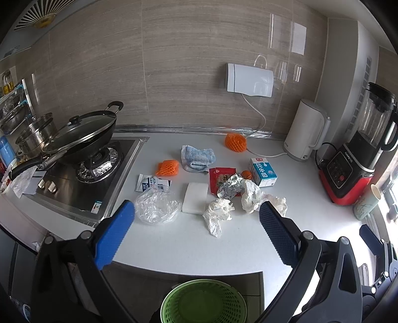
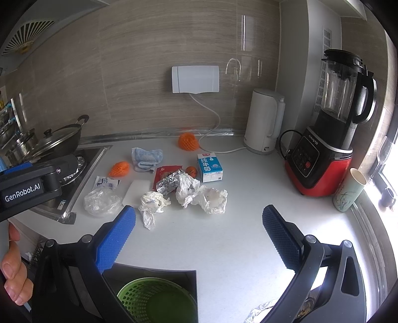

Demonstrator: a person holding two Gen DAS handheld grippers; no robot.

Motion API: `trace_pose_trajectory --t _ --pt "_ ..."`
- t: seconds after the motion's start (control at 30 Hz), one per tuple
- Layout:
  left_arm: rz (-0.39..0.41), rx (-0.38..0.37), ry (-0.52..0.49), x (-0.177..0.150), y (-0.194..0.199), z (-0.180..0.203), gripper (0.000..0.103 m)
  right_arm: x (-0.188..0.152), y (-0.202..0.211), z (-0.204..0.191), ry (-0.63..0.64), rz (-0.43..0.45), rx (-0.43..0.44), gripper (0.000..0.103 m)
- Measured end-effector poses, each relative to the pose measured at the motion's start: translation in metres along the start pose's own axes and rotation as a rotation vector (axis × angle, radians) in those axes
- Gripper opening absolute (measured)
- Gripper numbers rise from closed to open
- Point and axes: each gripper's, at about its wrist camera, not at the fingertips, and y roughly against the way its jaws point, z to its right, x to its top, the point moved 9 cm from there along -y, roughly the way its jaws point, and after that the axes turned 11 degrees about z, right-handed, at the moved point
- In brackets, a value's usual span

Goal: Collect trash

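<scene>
Crumpled white tissue wads (image 1: pixel 219 211), a foil ball (image 1: pixel 230 188) and a clear plastic bag (image 1: pixel 156 206) sit mid-counter (image 1: pixel 199 243), with the stove (image 1: pixel 82 183) left, kettle (image 1: pixel 304 129) and blender (image 1: pixel 358 159) right. The green basket (image 1: pixel 202 302) sits below the counter edge. Your left claw (image 1: pixel 196 236) and right claw (image 2: pixel 199 236) both hang wide open, empty.

1. A home kitchen: a gas hob (image 1: pixel 99 169) set into a white counter (image 1: pixel 199 243), with a lidded wok (image 1: pixel 82 134) and a steel pot (image 1: pixel 37 134) on it
2. Range hood (image 1: pixel 39 15) overhead, tiled wall (image 1: pixel 174 62) behind
3. Kettle (image 1: pixel 306 129) and blender (image 1: pixel 358 154) plugged in on the counter
4. A milk carton (image 1: pixel 262 171) lies among food wrappers
</scene>
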Motion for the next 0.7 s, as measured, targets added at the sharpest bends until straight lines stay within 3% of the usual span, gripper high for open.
trace_pose_trajectory --t 0.7 --pt "-0.006 0.004 -0.006 -0.0034 -0.0004 0.0036 0.096 -0.0011 -0.0004 0.0026 -0.016 -0.003 0.006 0.101"
